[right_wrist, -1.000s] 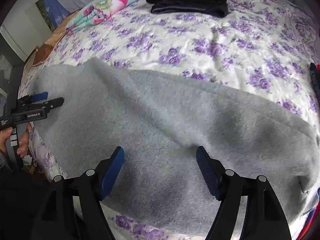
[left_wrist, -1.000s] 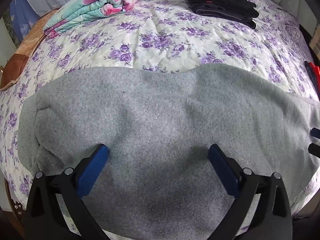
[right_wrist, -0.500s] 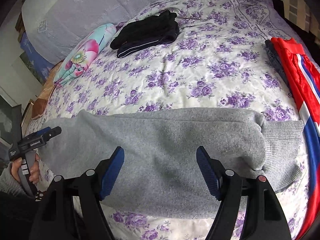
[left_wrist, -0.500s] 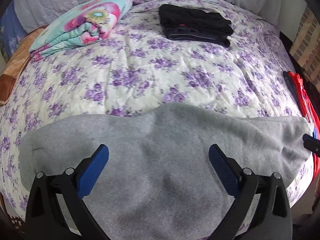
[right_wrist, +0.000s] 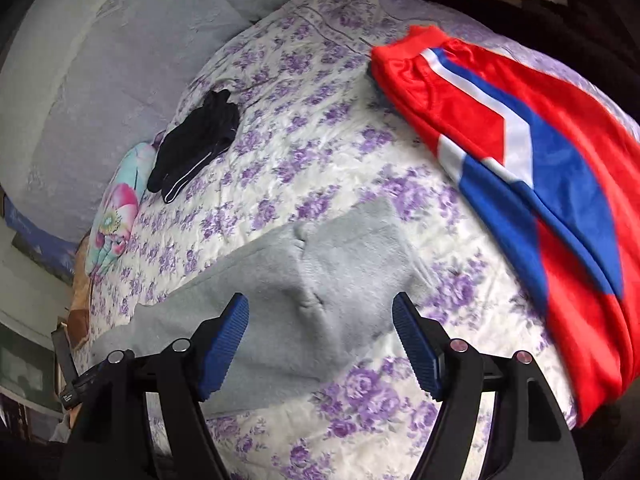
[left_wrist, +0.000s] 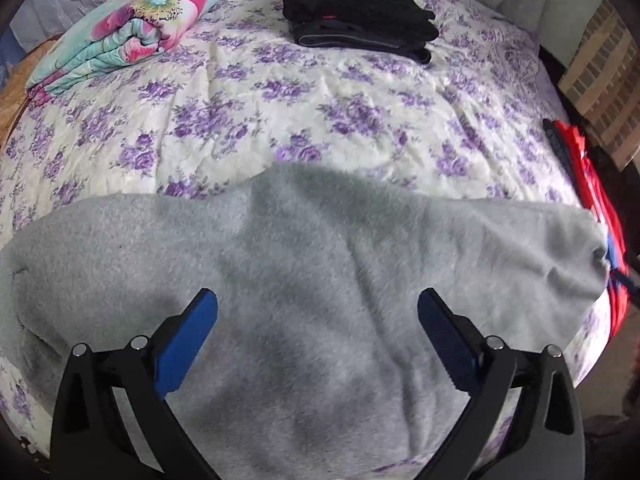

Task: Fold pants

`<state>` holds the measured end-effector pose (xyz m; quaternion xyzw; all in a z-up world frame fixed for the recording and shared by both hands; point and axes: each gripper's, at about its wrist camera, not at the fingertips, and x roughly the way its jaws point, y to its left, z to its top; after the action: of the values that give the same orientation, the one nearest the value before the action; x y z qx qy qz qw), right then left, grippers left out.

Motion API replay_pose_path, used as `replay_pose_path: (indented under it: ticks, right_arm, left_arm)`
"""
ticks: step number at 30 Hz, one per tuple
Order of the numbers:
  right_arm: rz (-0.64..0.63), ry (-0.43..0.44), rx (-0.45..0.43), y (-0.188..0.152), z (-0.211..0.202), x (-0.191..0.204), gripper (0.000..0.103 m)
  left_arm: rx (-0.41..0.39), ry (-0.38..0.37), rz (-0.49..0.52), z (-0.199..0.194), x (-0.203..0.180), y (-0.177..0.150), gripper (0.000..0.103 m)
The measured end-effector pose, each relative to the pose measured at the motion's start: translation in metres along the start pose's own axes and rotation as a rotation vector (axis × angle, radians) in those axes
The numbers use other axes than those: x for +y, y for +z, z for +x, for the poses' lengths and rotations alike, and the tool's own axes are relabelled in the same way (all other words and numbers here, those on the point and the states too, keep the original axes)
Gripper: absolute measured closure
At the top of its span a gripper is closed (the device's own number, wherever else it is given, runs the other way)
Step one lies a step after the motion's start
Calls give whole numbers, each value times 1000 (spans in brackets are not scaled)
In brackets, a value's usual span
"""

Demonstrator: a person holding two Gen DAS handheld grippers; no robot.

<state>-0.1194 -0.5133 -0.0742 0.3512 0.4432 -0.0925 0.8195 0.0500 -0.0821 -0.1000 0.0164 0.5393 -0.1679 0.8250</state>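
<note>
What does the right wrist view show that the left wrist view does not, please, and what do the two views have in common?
Only the right wrist view shows the red, white and blue garment spread out in full, the ribbed cuff end of the grey pants, and the open right gripper above it.

Only the left wrist view shows the long middle stretch of the pants under the open left gripper, and a brick-patterned surface at the right.

Both show the floral bedspread, the folded dark clothes and the folded flowered blanket.

Soft even daylight, faint shadows, heavy fisheye bending, dark vignetted corners, slight motion blur
</note>
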Motion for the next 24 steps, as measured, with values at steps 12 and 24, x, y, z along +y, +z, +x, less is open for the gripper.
replay_pose_path:
  ticks: [12,24]
  right_arm:
    - [272,247,-66,-20,47,-49,29]
    - [313,400,-115,-2,59,-50,54]
  left_arm:
    - [175,4,131,39,-44,-5,5]
    - [224,13,115,51,-43,-4,5]
